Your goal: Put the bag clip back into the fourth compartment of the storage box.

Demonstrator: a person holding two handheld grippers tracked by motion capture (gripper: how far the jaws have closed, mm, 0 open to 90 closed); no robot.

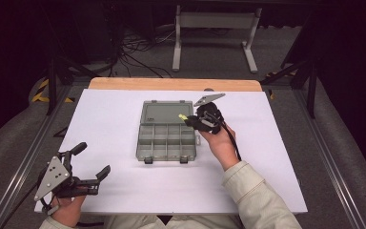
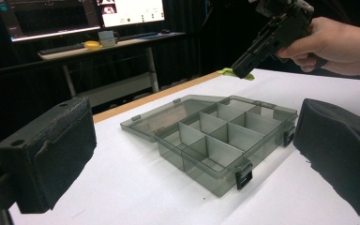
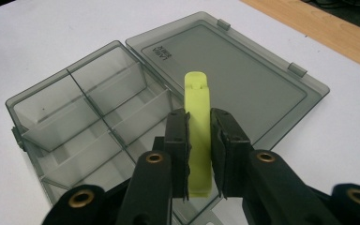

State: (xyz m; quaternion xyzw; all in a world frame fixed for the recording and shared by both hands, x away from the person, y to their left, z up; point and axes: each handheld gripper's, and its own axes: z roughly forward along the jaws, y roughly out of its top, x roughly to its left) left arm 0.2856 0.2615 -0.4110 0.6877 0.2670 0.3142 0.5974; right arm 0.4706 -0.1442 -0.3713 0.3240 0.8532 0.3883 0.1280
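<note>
A grey see-through compartment box lies open in the middle of the white sheet, its lid flat on the far side. My right gripper hovers over the box's far right corner, shut on a slim yellow-green piece. In the right gripper view the piece stands upright between the pads, above the seam of lid and empty compartments. My left gripper rests open at the near left, well clear of the box, with wide-apart pads.
The white sheet covers the table, with a wooden strip bare along its far edge. Beyond it on the floor stand a white frame and loose cables. A desk with monitors is in the background.
</note>
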